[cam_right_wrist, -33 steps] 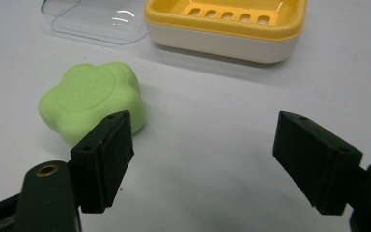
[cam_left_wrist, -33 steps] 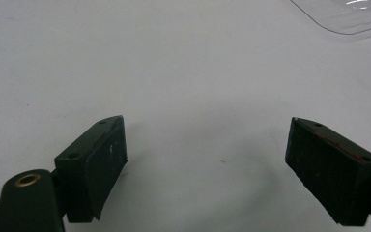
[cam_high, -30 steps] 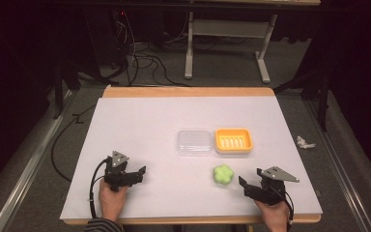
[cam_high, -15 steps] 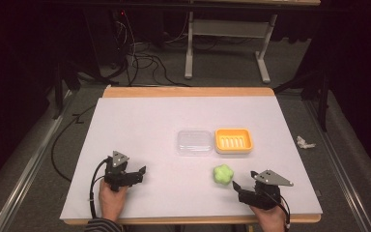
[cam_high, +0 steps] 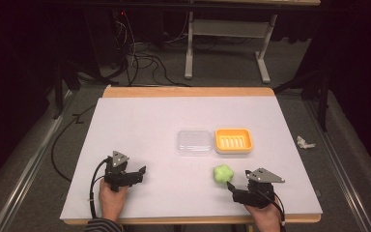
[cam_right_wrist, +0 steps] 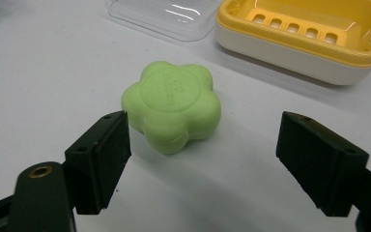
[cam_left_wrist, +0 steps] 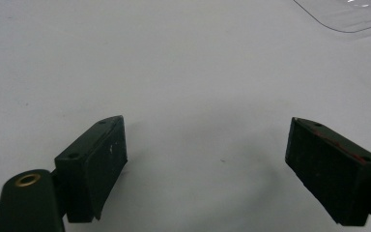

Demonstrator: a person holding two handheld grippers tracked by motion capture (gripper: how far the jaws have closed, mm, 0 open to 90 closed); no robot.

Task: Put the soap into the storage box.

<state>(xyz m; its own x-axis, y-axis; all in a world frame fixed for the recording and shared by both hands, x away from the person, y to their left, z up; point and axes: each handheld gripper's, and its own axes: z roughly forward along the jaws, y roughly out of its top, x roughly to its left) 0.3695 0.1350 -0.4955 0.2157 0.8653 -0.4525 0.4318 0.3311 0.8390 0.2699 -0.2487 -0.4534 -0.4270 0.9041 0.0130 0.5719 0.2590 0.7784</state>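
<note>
green soap [cam_right_wrist: 173,105], embossed mark, unreadable

Green soap [cam_right_wrist: 172,105] matt and smooth with a faint stamped mark, yellow dish [cam_right_wrist: 303,36] glossy plastic, clear lid [cam_right_wrist: 166,17] shiny transparent plastic, surface [cam_high: 154,125] matt white with wooden edge, hand-held gripper pads [cam_right_wrist: 101,154] matt black.

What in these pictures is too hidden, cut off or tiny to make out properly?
- The stamped lettering on the green soap: too faint in the right gripper view.
- The clear lid: cut off by the top edge of the left gripper view.
- The yellow soap dish: its far end is cut off in the right gripper view.
- The white scrap on the floor: too small in the high view.
</note>
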